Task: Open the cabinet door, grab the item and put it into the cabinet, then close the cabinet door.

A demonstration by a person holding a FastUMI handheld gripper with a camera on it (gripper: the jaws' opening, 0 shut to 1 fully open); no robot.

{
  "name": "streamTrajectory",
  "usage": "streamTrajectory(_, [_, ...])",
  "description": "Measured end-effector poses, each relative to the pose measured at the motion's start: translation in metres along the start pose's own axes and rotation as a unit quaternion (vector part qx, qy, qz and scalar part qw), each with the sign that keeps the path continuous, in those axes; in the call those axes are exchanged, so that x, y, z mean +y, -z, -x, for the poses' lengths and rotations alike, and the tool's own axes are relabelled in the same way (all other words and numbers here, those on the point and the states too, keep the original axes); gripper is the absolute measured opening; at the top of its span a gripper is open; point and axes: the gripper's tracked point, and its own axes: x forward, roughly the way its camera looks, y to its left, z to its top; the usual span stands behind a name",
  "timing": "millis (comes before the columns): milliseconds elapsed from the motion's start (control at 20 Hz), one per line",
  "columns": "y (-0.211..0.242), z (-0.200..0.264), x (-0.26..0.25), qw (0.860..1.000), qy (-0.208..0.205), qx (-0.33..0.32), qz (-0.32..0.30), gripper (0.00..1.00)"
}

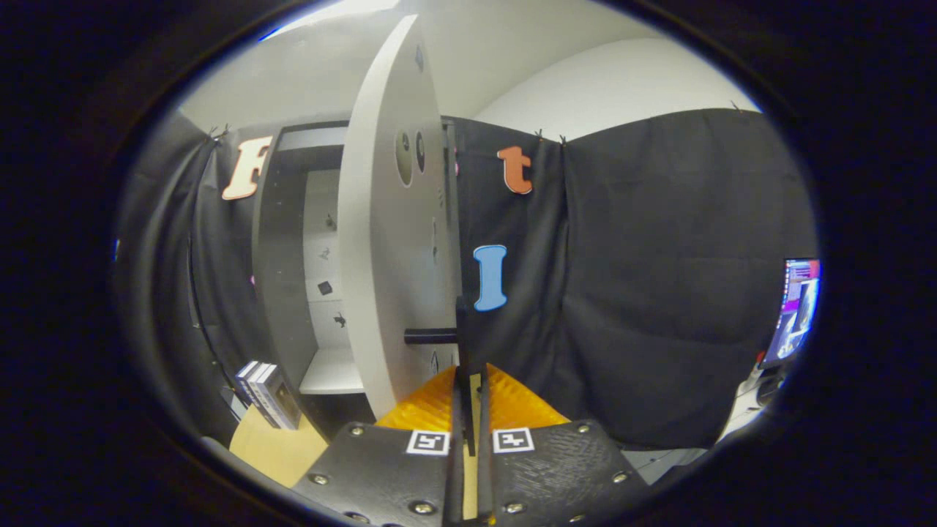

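**Door handle pinched, cabinet door swung open**

Your gripper (468, 399) has its two fingers nearly together, pinching the black handle (463, 337) of the cabinet door (384, 241), which stands open and edge-on just ahead at 12 o'clock. The handle's bar sticks out from the door toward 9 o'clock. Beyond the door at 11 o'clock you see the cabinet (282, 249) with a white shelf (331, 372) inside. The boxes (267, 394) stand at 10 o'clock beside the cabinet's base. A monitor (796, 311) glows at 3 o'clock.
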Motion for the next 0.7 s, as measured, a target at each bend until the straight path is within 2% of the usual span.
streamTrajectory(100, [0.0, -0.002, -0.014, 1.0, -0.023, 0.002, -0.008, 0.03])
streamTrajectory(300, [-0.003, -0.01, -0.04, 0.999, -0.05, 0.004, 0.013, 0.03])
streamTrajectory(350, [-0.005, -0.007, -0.047, 0.998, -0.056, 0.006, 0.012, 0.05])
streamTrajectory(400, [-0.004, -0.01, -0.052, 0.998, -0.056, 0.008, 0.006, 0.15])
streamTrajectory(550, [-0.003, -0.014, -0.063, 0.998, -0.067, 0.01, -0.008, 0.23])
streamTrajectory(700, [-0.004, -0.009, -0.073, 0.998, -0.066, 0.01, 0.003, 0.33])
